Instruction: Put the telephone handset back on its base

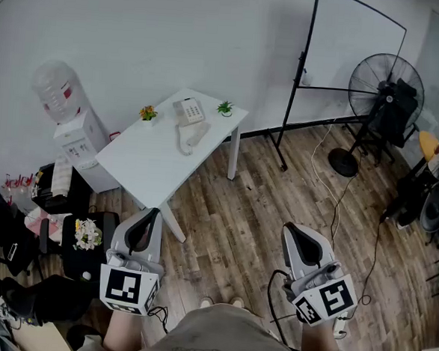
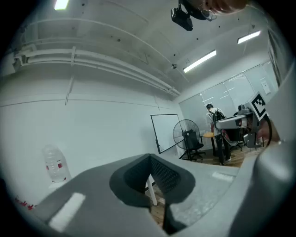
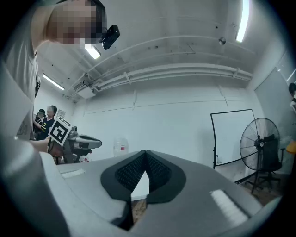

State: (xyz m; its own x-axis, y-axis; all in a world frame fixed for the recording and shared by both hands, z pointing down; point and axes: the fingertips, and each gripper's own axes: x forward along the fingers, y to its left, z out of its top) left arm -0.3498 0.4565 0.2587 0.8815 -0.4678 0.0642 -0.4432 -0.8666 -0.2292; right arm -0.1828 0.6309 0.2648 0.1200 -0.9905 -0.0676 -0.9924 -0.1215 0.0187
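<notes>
A white wall [image 1: 177,33] backs a wood-plank floor [image 1: 269,212]; a white table [image 1: 142,162] stands near the wall, with a water dispenser [image 1: 79,142] close beside it; a whiteboard [image 1: 356,49] on a black stand and a black pedestal fan [image 1: 387,89] stand further along the wall; strip lights [image 2: 200,61] glow on the ceiling

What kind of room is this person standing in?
Most likely an office or workroom: a whiteboard on a stand, a water dispenser, and a white table carrying a desk telephone, with a pedestal fan nearby.
</notes>
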